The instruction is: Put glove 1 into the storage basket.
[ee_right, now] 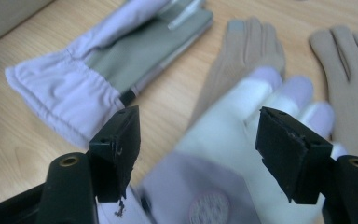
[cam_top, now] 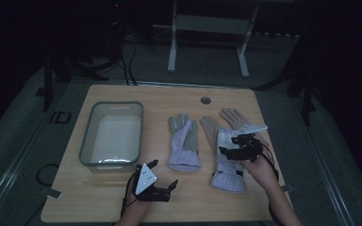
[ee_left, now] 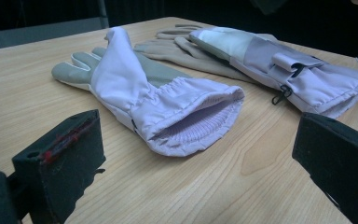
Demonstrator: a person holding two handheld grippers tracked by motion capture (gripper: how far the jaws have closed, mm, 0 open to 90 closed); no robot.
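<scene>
**Right claw spread over the lavender glove; left claw idle near the counter's front edge**

The right claw hovers released, jaws wide, just above the right lavender glove, which lies over two beige gloves toward the counter's right side. The left lavender glove lies flat mid-counter, cuff toward the person, with bare wood between it and the other. The left claw rests released near the front edge, bare wood ahead of it up to that cuff. A clear bin stands at left, well inside the edge.
</scene>
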